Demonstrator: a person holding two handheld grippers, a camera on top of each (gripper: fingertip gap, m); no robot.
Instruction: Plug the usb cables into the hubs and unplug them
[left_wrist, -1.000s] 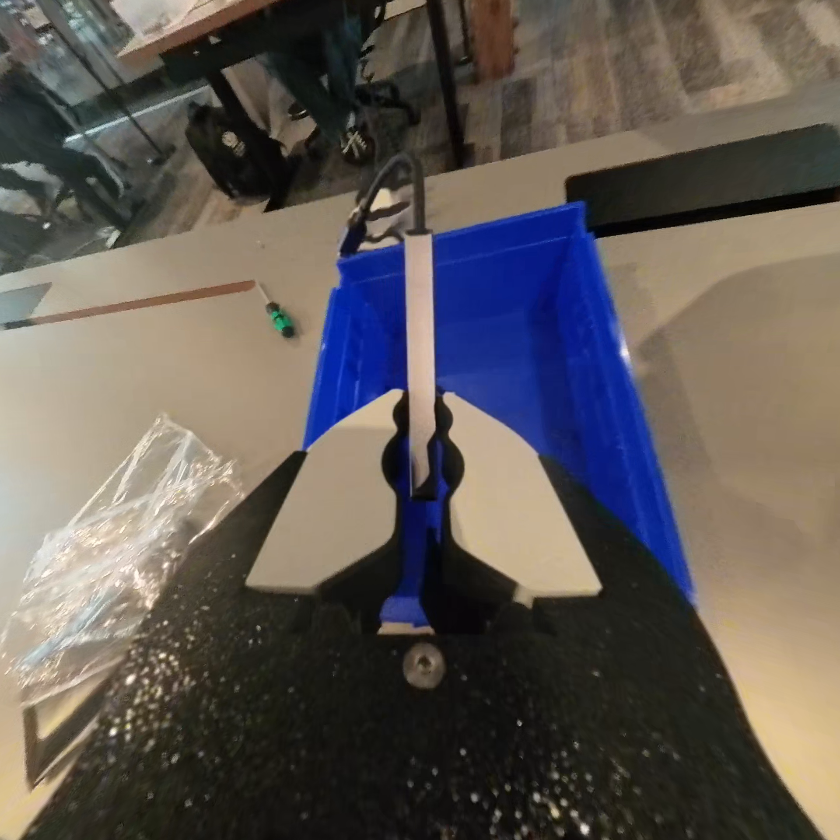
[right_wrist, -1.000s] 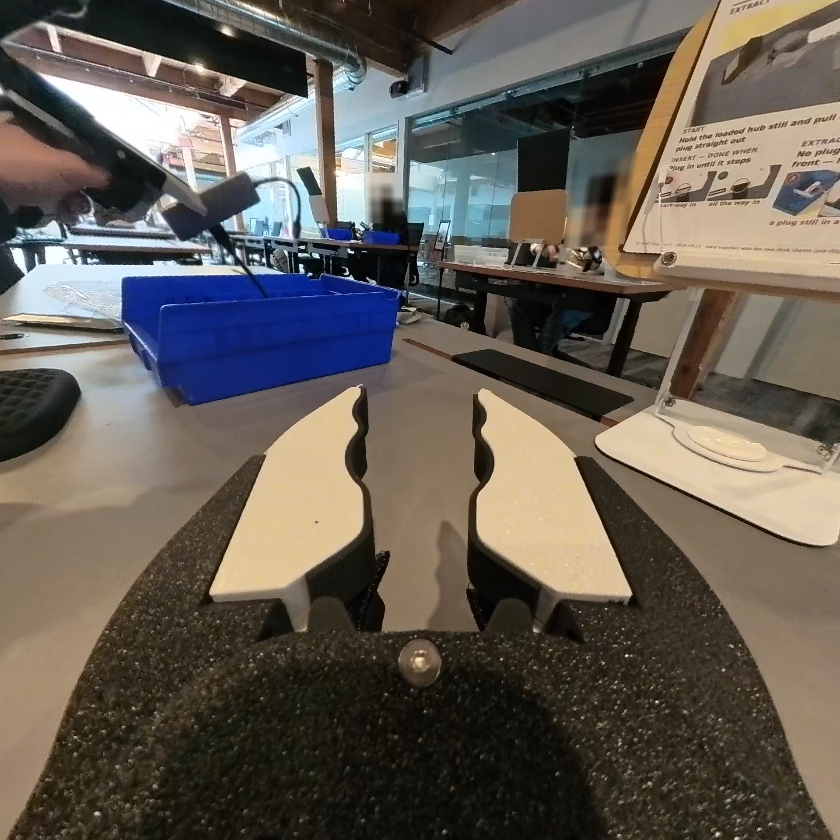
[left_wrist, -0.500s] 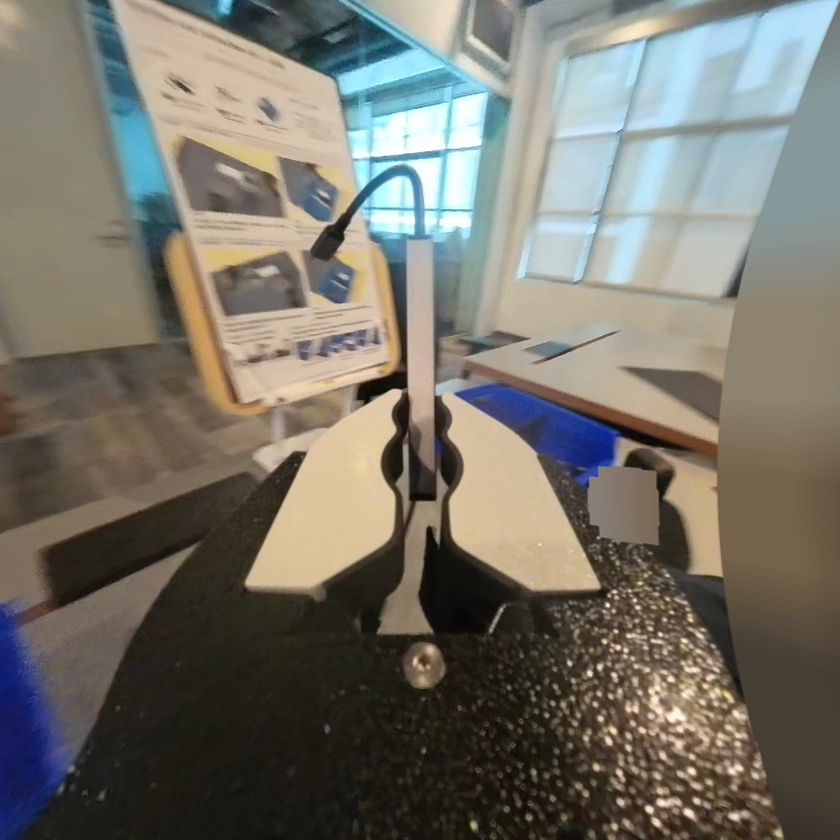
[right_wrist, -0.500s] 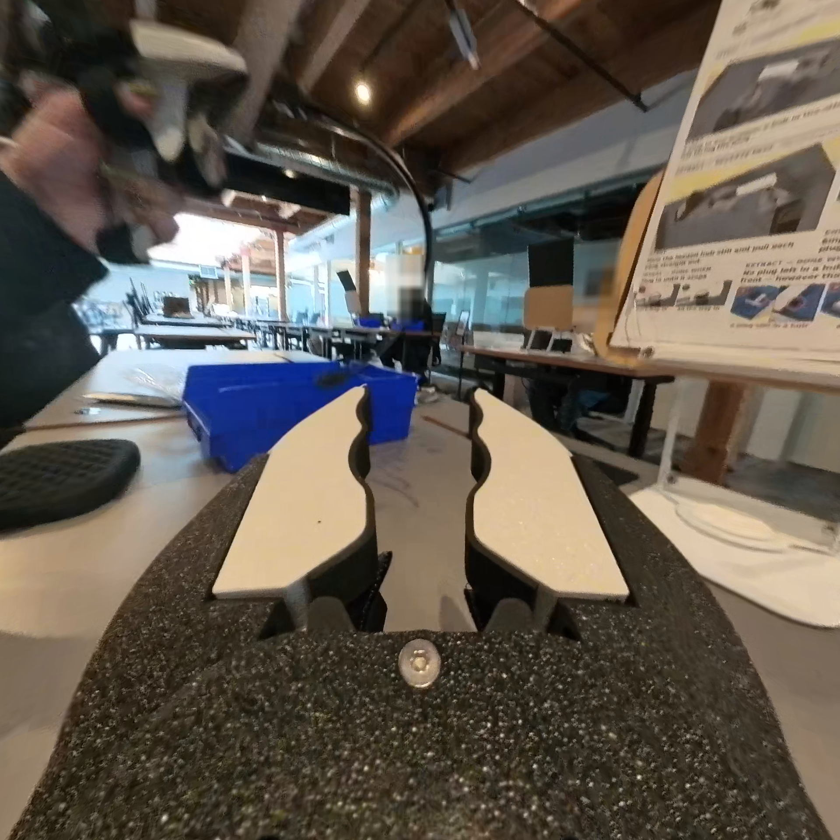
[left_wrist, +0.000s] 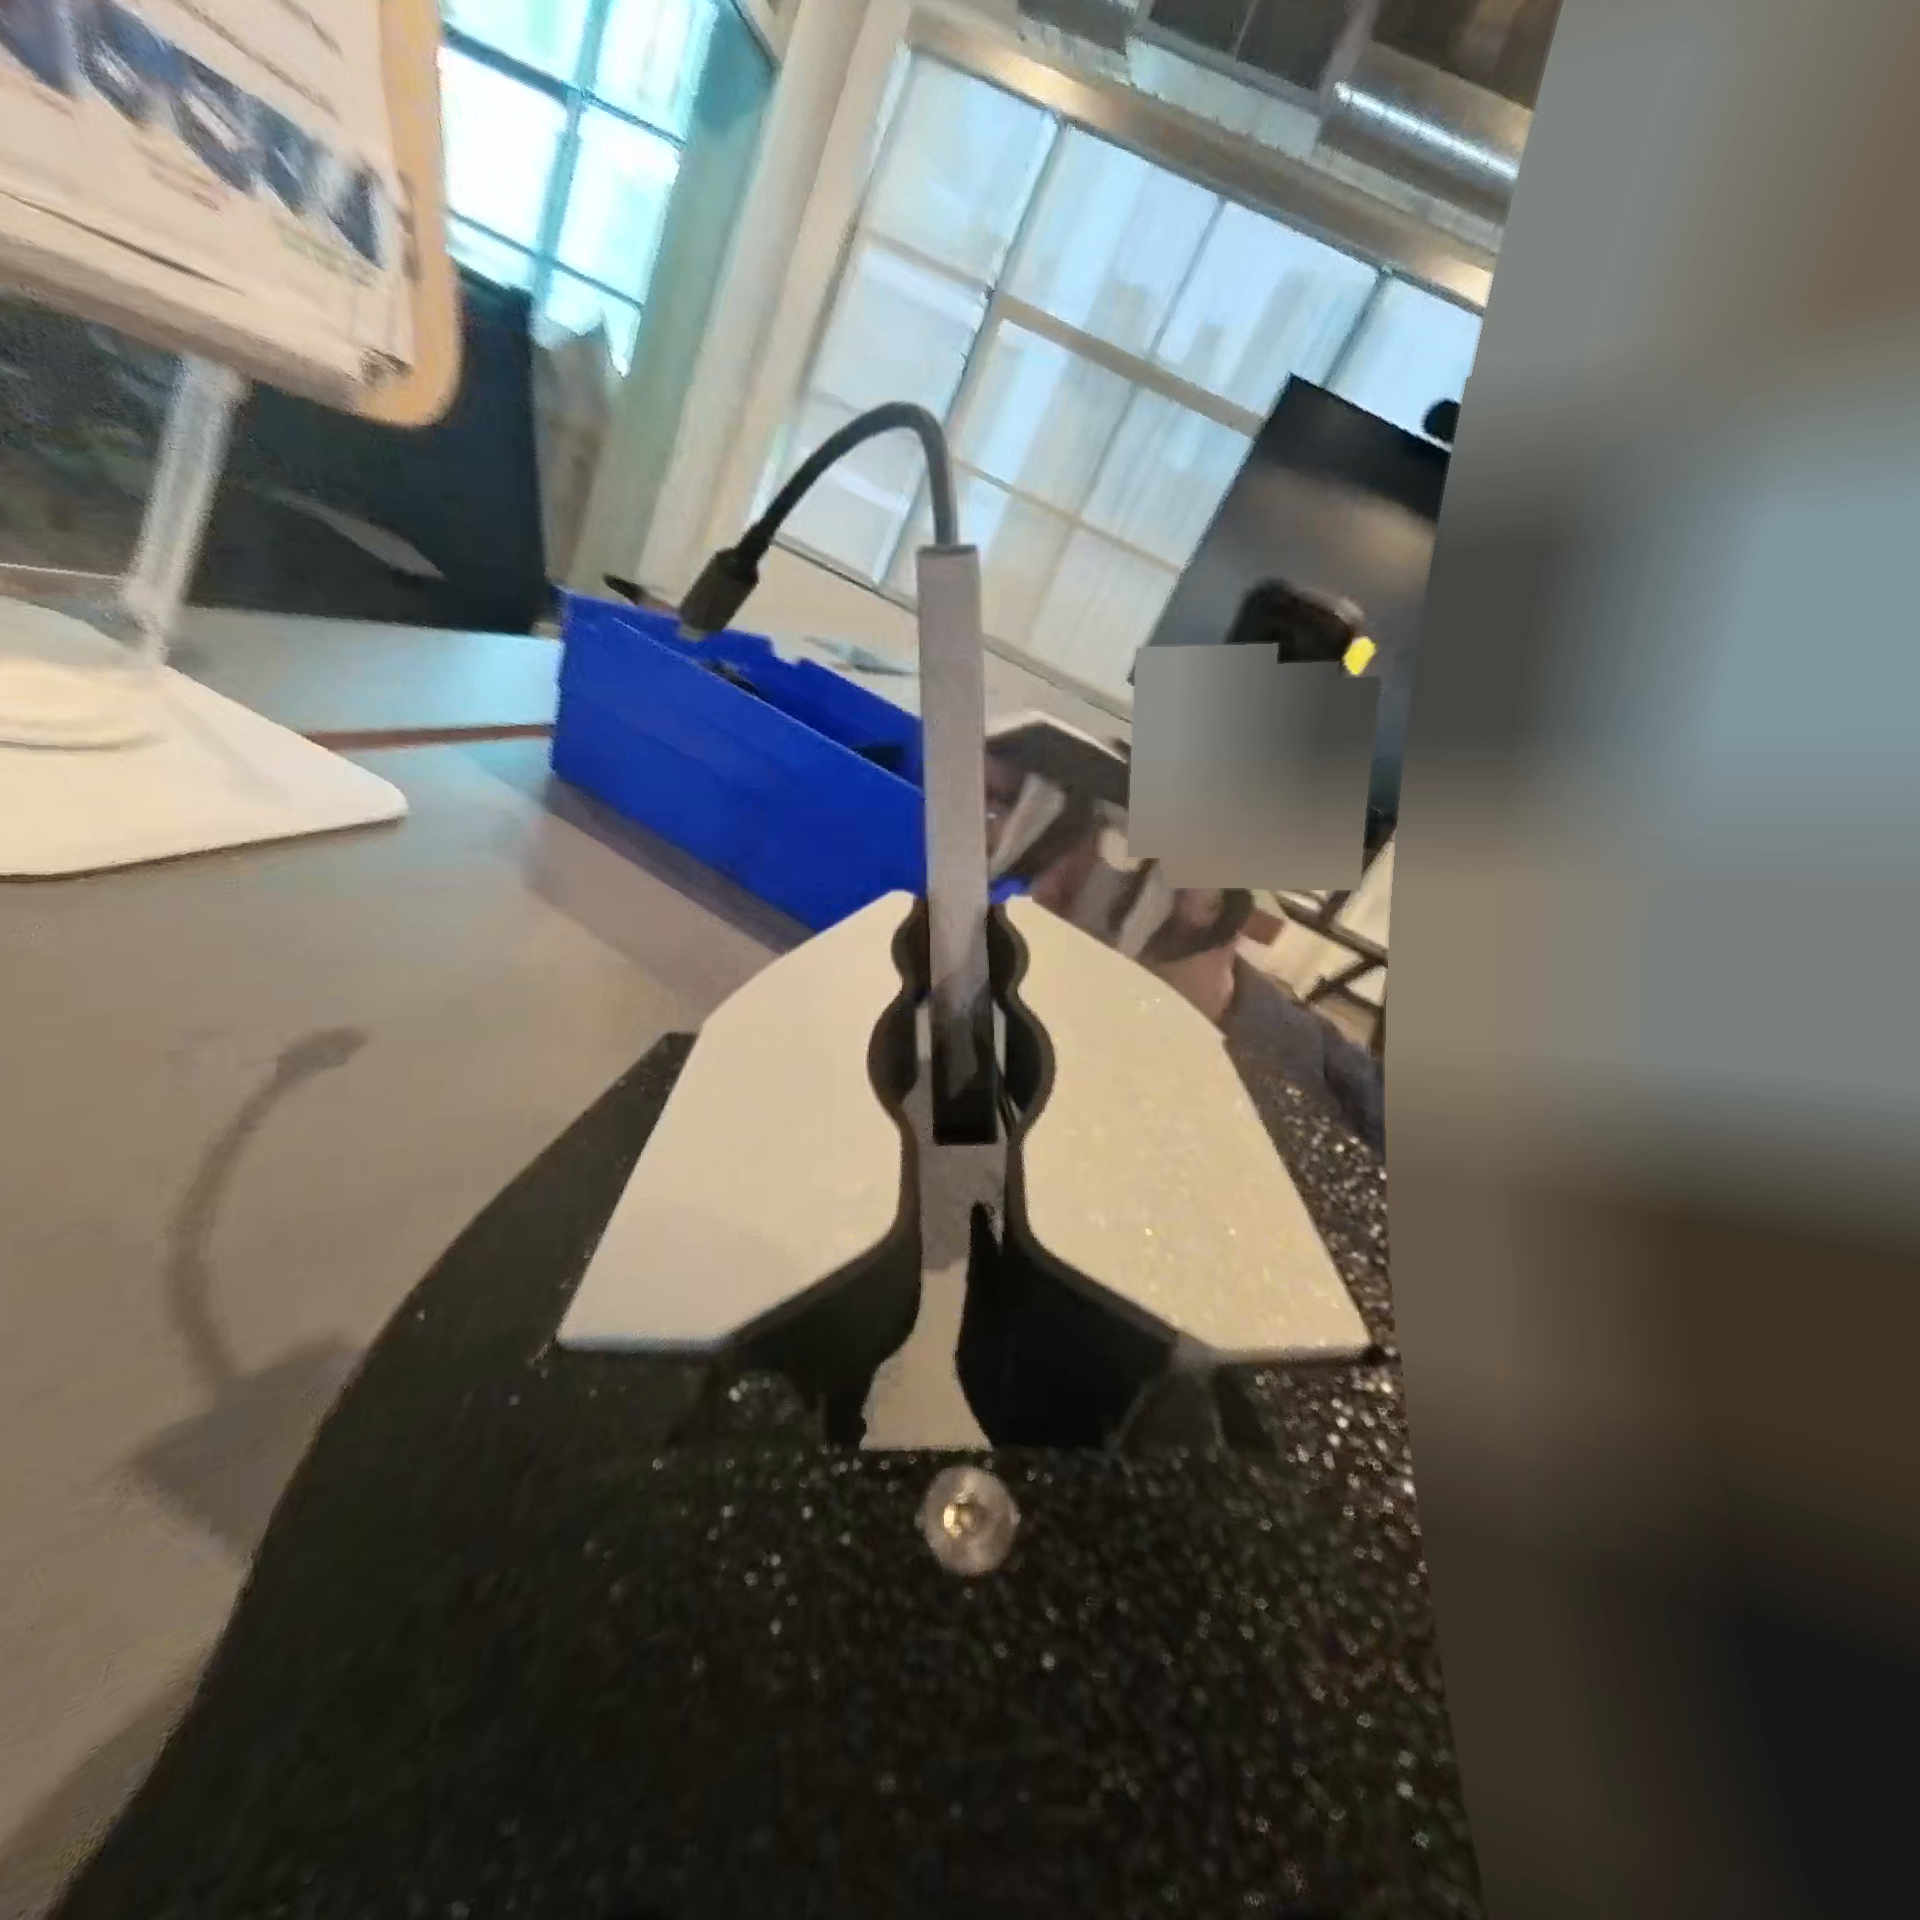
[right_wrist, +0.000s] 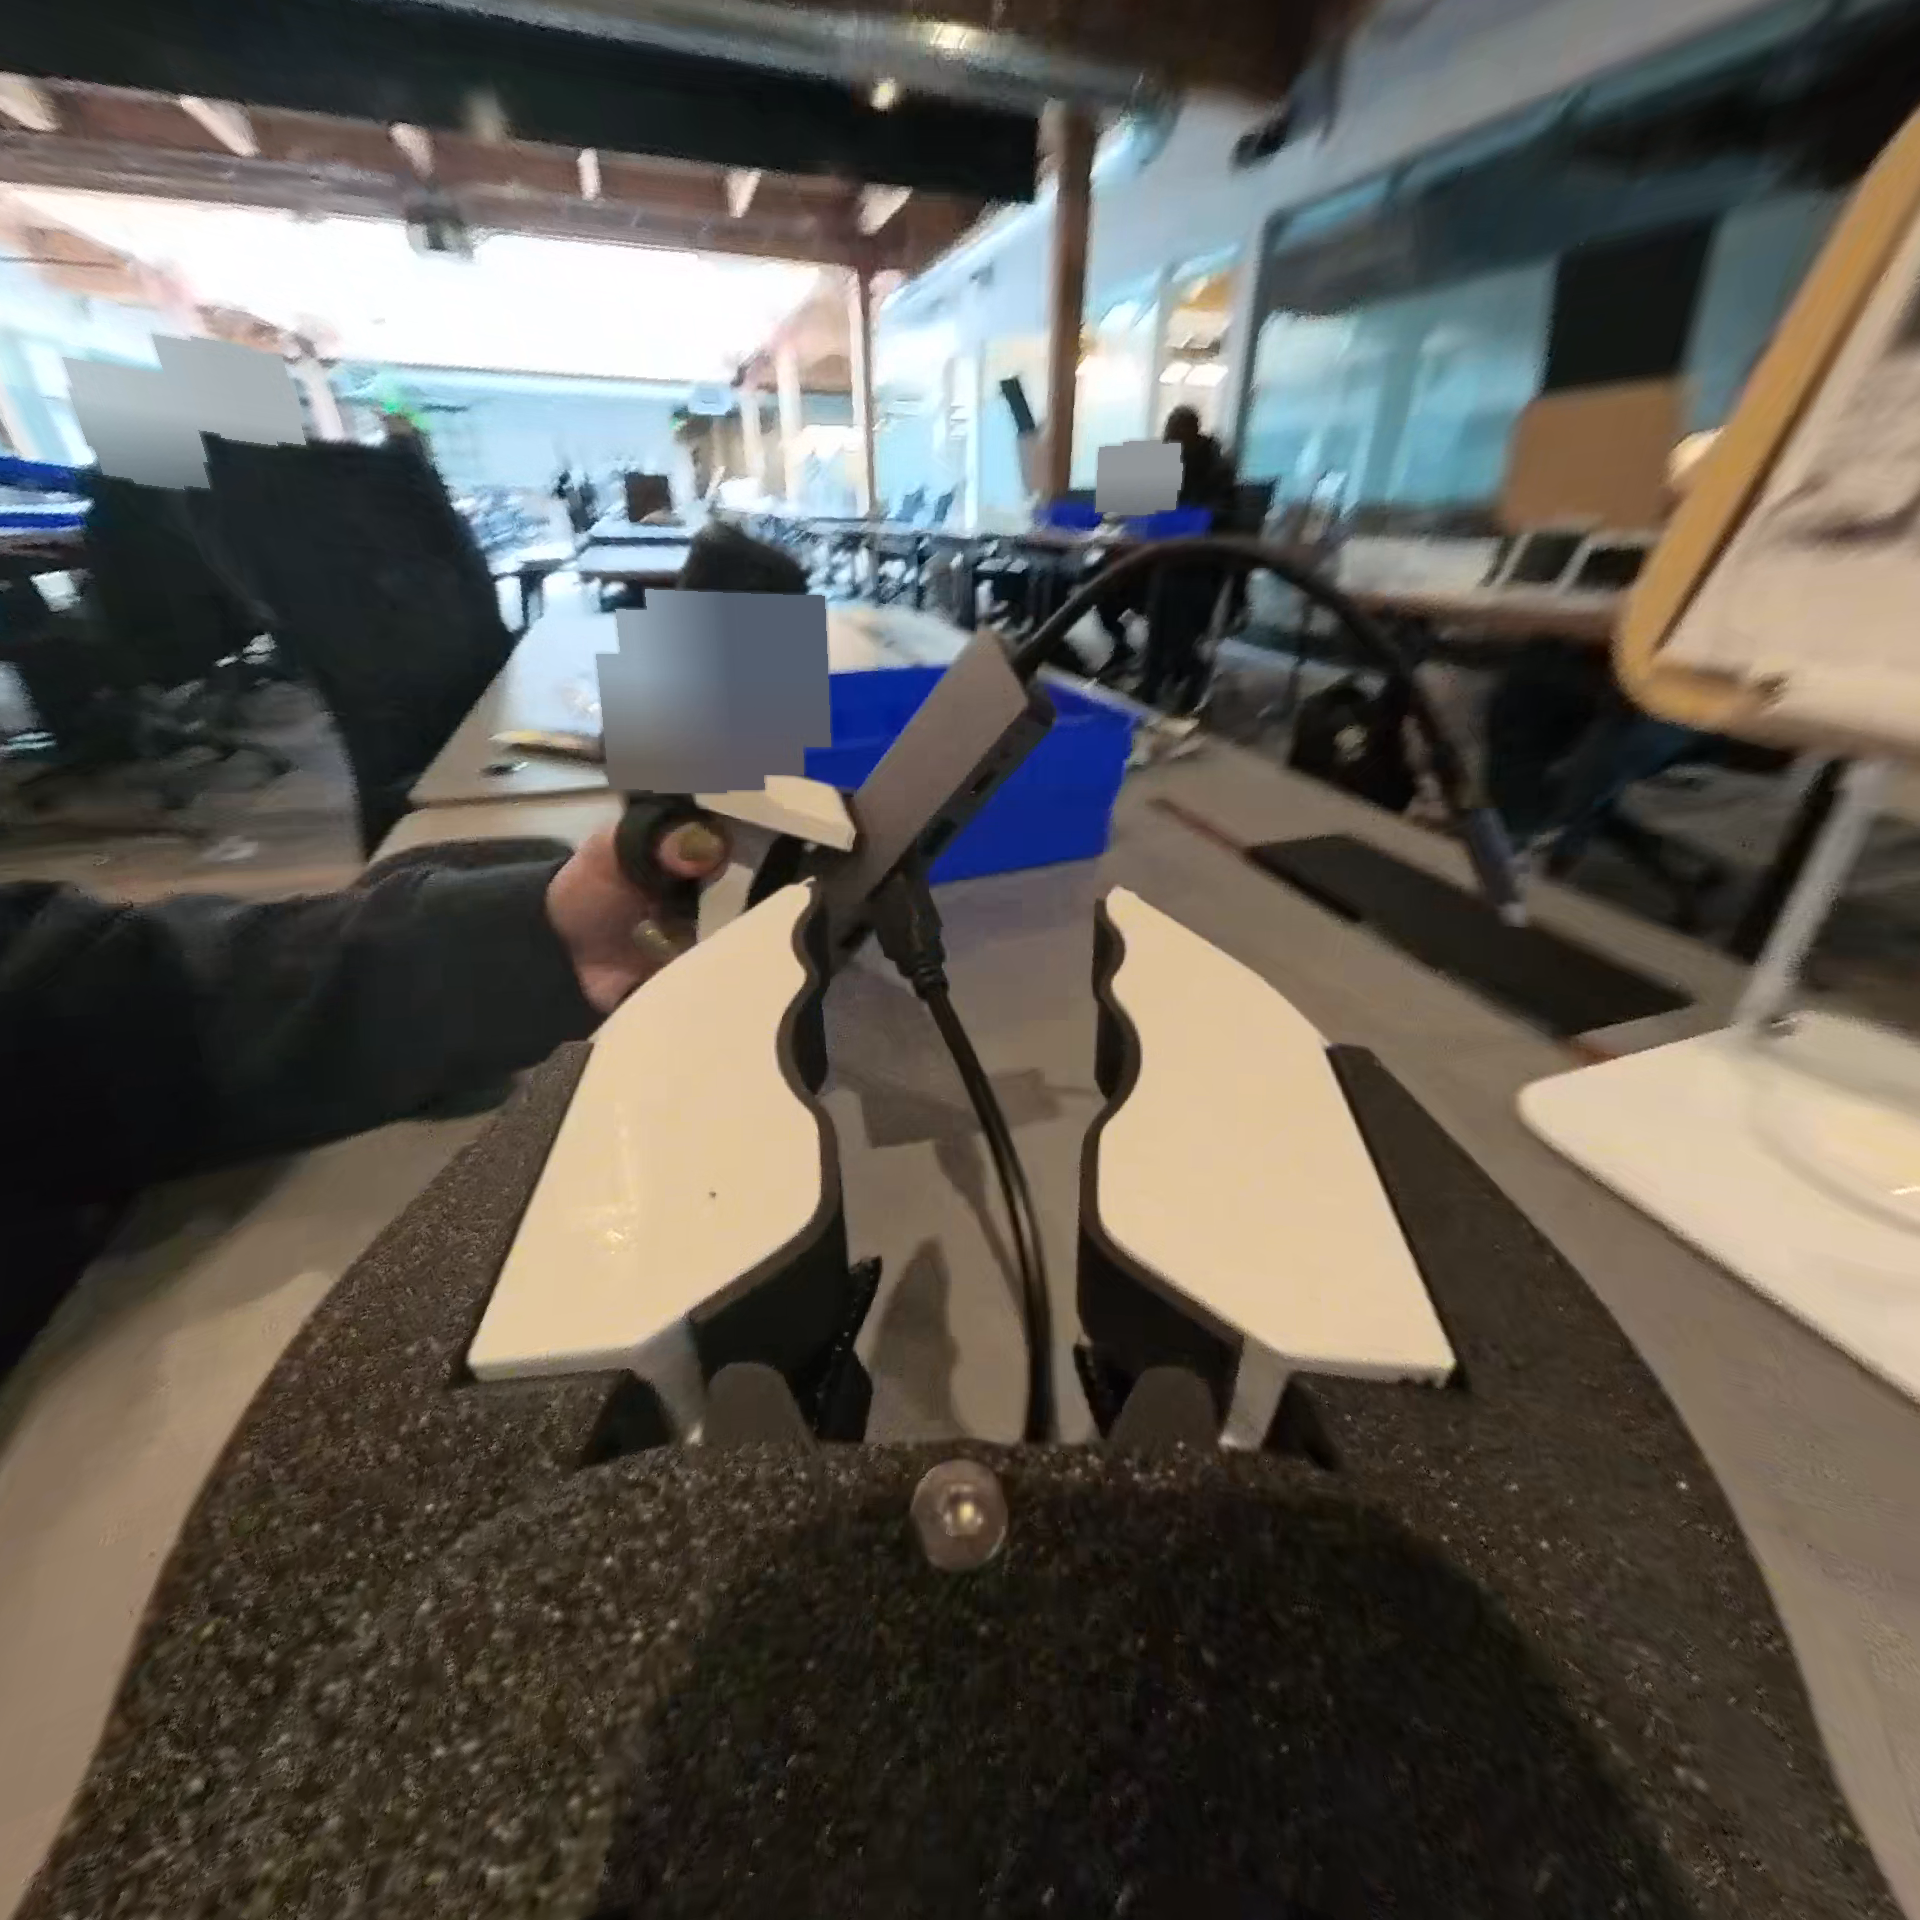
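My left gripper (left_wrist: 961, 935) is shut on the lower end of a slim grey USB hub (left_wrist: 951, 769), which stands up along its fingers. The hub's own short cable arches up and left to a free black plug (left_wrist: 722, 592). In the right wrist view the hub (right_wrist: 951, 758) is held tilted just beyond my right gripper (right_wrist: 956, 904), which is open. A black USB cable (right_wrist: 987, 1101) is plugged into the hub's lower side and runs down between the right fingers, not pinched. The hub's own cable arcs right to its plug (right_wrist: 1491, 862).
A blue bin (left_wrist: 727, 769) stands on the grey table behind the hub and also shows in the right wrist view (right_wrist: 1049, 790). A white stand base (right_wrist: 1766, 1174) with an instruction board is at the right, and a black mat (right_wrist: 1455, 935) lies beside it. The person's sleeve and hand (right_wrist: 603, 925) come in from the left.
My left gripper has swung the hub away from above the blue bin to just in front of my right gripper. A plugged-in black cable now hangs between the open right fingers.
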